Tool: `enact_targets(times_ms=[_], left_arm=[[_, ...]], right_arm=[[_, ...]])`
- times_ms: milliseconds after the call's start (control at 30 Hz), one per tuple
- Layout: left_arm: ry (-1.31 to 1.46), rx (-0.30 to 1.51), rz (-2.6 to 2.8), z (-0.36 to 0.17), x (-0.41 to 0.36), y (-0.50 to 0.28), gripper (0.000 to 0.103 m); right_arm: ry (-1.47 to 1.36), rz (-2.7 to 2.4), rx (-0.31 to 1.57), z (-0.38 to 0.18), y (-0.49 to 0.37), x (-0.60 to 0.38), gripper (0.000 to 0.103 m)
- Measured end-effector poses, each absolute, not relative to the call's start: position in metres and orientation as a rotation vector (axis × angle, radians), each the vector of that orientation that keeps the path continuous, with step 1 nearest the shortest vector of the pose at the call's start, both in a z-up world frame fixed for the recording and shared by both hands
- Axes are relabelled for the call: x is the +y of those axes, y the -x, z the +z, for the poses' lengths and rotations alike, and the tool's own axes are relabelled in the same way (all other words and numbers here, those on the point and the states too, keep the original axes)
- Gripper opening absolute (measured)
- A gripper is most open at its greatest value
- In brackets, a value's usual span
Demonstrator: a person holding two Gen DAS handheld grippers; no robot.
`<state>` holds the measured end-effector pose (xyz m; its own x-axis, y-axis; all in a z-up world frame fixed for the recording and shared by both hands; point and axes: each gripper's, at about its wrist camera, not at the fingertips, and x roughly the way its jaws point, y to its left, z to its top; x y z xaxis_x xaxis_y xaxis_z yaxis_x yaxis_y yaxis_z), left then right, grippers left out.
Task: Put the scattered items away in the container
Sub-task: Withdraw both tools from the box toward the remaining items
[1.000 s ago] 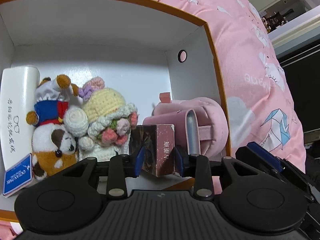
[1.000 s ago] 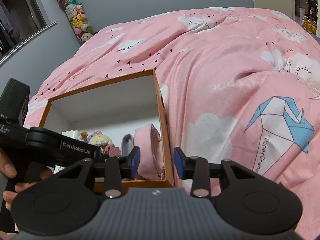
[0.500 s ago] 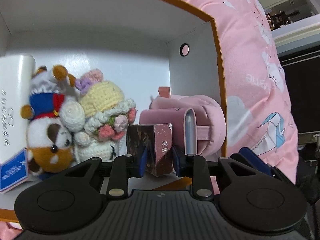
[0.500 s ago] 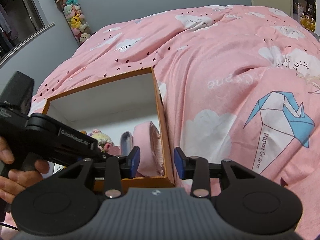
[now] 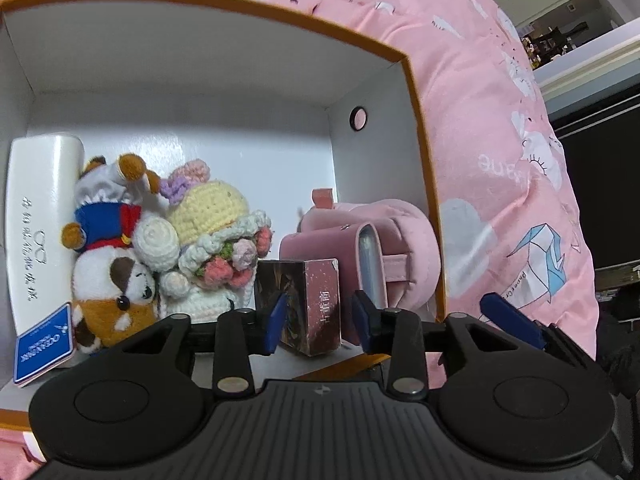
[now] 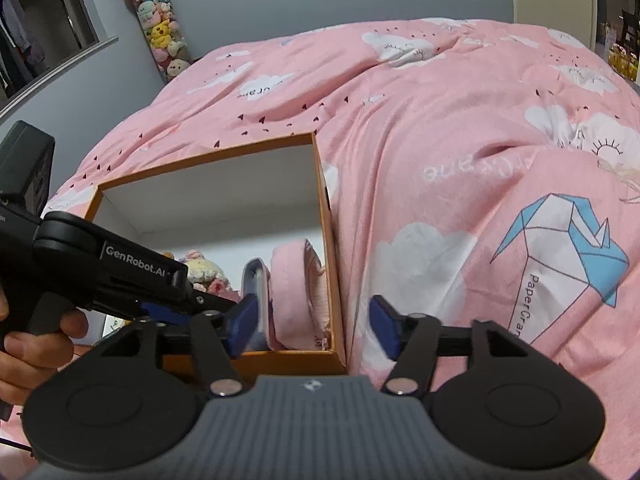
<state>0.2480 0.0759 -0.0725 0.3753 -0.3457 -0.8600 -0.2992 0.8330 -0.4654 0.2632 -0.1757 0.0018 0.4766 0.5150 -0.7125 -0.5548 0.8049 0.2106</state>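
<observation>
Left wrist view shows the left claw [image 5: 316, 316] parted around a small carton [image 5: 310, 304] standing in the box [image 5: 416, 128], likely just set there, toys [image 5: 168, 248] to its left, while the right claw [image 6: 310, 326] hangs open and empty over the box corner.

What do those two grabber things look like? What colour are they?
Both are black plastic. The left gripper and right gripper each have a ribbed grey-black body, two round discs, silver rivets and blue pads on the fingers. Seen from the right wrist camera, the left one's side reads GenRobot.AI in white. A bare hand grips its handle.
</observation>
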Motion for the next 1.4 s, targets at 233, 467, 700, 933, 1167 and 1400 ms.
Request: enact_targets(times_ms=[233, 467, 700, 933, 1167, 1400], left_arm=[[0.473, 1.066, 0.001, -0.038, 0.061, -0.222, 0.047], [0.382, 0.949, 0.016, -0.012, 0.050, -0.197, 0.048], [0.334, 0.902, -0.001, 0.002, 0.040, -0.173, 0.049], [0.278, 0.865, -0.007, 0.000, 0.044, -0.146, 0.050], [0.399, 0.971, -0.008, -0.022, 0.070, -0.126, 0.051], [0.437, 1.128, -0.025, -0.054, 0.073, -0.116, 0.051]], right_arm=[[0.050, 0.671, 0.789, 0.007, -0.256, -0.182, 0.075], [0.100, 0.612, 0.689, 0.017, -0.239, -0.182, 0.089], [0.159, 0.607, 0.607, 0.025, -0.220, -0.182, 0.092], [0.170, 0.551, 0.591, 0.023, -0.211, -0.192, 0.097], [0.198, 0.499, 0.729, 0.002, -0.211, -0.205, 0.096], [0.110, 0.519, 0.889, -0.022, -0.212, -0.217, 0.074]])
